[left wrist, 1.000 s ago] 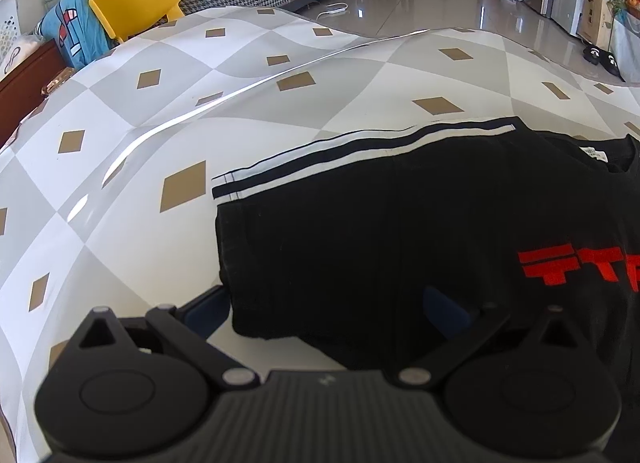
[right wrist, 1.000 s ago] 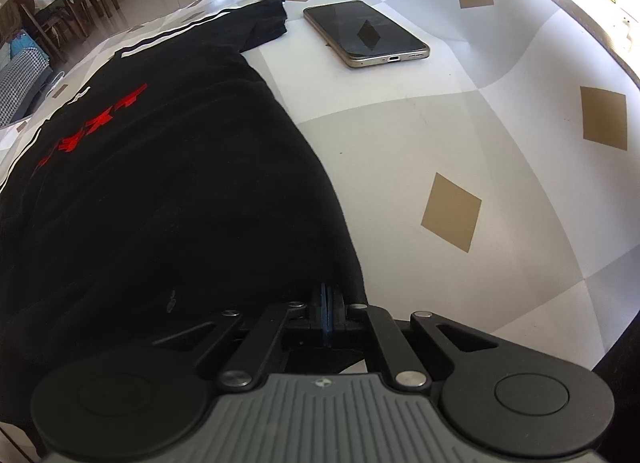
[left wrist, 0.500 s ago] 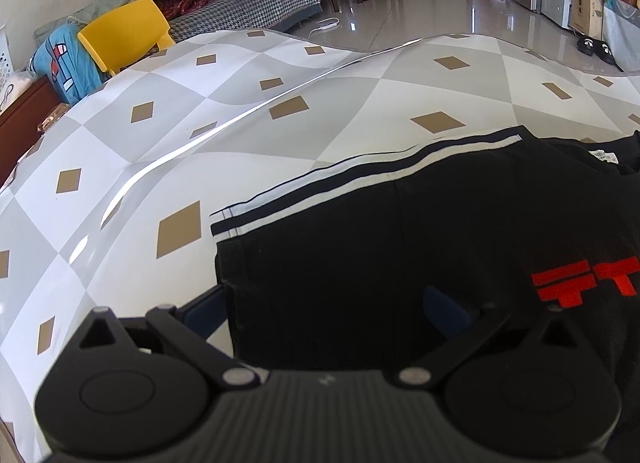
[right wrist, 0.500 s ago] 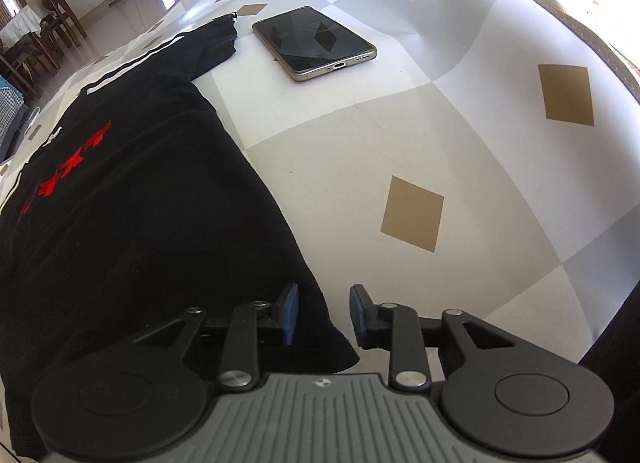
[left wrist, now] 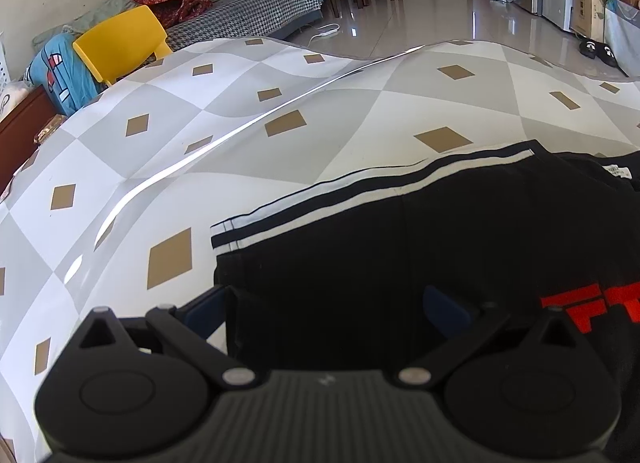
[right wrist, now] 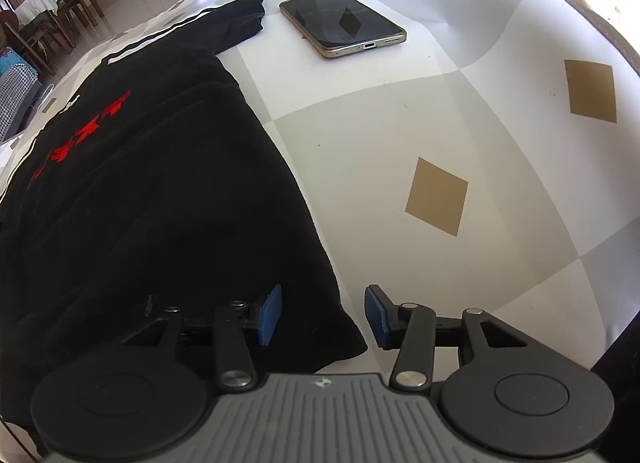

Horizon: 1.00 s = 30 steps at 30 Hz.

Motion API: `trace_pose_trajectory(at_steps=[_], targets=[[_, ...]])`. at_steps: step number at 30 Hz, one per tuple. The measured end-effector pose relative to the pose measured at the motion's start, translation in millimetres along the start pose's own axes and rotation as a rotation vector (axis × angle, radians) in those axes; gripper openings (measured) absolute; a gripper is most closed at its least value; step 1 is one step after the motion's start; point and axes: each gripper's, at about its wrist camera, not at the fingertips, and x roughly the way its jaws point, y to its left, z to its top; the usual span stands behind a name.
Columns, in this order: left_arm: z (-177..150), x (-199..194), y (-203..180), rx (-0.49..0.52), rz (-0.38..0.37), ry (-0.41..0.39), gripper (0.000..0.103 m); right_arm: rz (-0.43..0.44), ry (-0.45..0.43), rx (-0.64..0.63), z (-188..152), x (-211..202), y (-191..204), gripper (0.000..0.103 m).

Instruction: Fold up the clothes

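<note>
In the left wrist view, the left gripper [left wrist: 326,309] stands with its jaws spread wide over the near left corner of the black T-shirt with white-striped sleeves and a red chest print [left wrist: 400,255]; its blue pads [left wrist: 444,309] sit either side of the hem without pressing it, so it holds nothing. The shirt lies flat on the table covered in a grey-and-white cloth with tan diamonds [left wrist: 240,151], spreading to the right from the gripper. Far behind stand a yellow plastic chair [left wrist: 120,43] and a houndstooth-covered sofa [left wrist: 248,3]. In the right wrist view, the right gripper [right wrist: 322,313] has just been opening its jaws, which now stand apart; the shirt's near right corner [right wrist: 160,191] lies between the pads but neither presses on it. The cloth runs far and left from there. A dark-screened smartphone with a gold frame [right wrist: 342,21] lies far on the tablecloth [right wrist: 400,123], just beside the far sleeve end.
</note>
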Motion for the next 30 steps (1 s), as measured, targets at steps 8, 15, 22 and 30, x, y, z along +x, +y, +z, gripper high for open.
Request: trace_pose_trajectory(at_steps=[8, 15, 22, 30], targets=[[8, 7, -3, 0.012, 0.004, -0.011, 0.103, -0.029, -0.005, -0.003, -1, -2, 0, 0.047], [14, 12, -3, 0.023, 0.0, -0.011, 0.103, 0.032, 0.003, 0.022, -5, -4, -2, 0.048], [15, 0, -4, 0.044, 0.009, -0.026, 0.103, 0.086, 0.021, 0.041, -7, -5, -4, 0.049], [13, -41, -12, 0.072, -0.105, -0.051, 0.103, 0.108, 0.036, 0.107, -7, -3, -10, 0.05]])
